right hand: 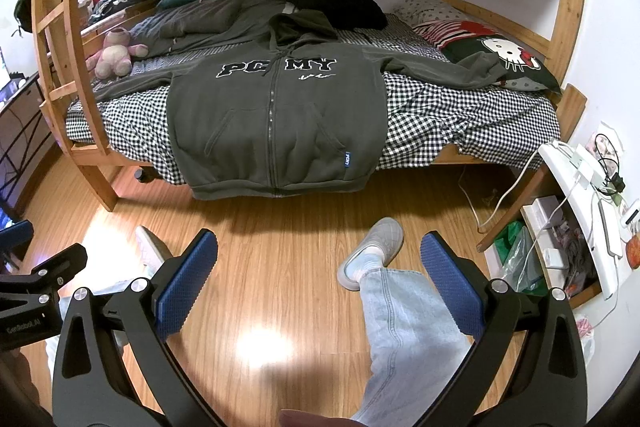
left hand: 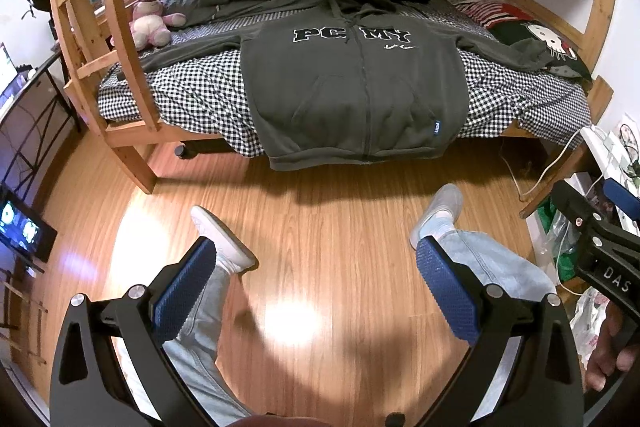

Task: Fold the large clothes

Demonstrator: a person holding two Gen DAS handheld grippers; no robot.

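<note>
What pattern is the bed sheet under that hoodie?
A black-and-white check, on the bed sheet beneath the grey hoodie; the right wrist view shows it best.

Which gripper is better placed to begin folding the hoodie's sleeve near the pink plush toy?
Probably the left gripper: it is open, and that sleeve lies on its side. The right gripper, also open, sits nearer the opposite sleeve.
</note>
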